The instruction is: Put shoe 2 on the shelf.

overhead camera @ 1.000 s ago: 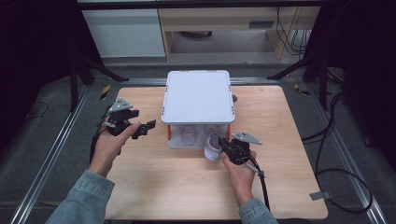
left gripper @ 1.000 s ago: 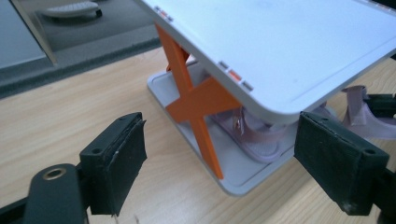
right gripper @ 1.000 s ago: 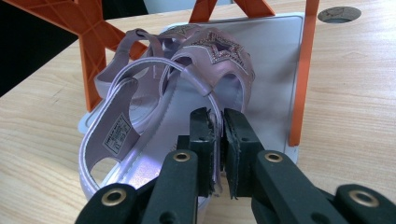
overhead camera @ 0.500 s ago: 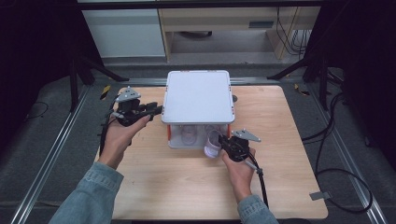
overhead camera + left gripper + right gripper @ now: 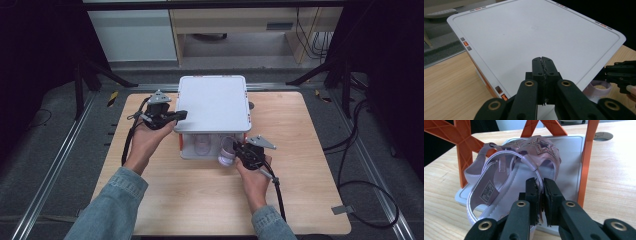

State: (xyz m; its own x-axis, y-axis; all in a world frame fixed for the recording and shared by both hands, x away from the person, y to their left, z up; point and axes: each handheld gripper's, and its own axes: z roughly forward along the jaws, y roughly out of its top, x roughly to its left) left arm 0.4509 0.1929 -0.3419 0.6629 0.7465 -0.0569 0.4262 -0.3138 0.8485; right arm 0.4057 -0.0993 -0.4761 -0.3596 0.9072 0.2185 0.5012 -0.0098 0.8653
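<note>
A white shelf box (image 5: 212, 102) with orange legs sits mid-table, toward the far side. Inside on its bottom tray, a pale pink sandal (image 5: 506, 182) pokes out of the near right opening. The right gripper (image 5: 540, 192) has its jaws pinched on the sandal's thin strap. The sandal's insole has a small label, too blurry to read. The left gripper (image 5: 542, 66) is closed on nothing, tips over the box's white lid at its left edge. The high view shows another pale shoe (image 5: 202, 145) inside the box, left of the sandal.

Sandal (image 5: 506, 185) insole label (image 5: 488, 190) – print there, too small to read – no other text
</note>
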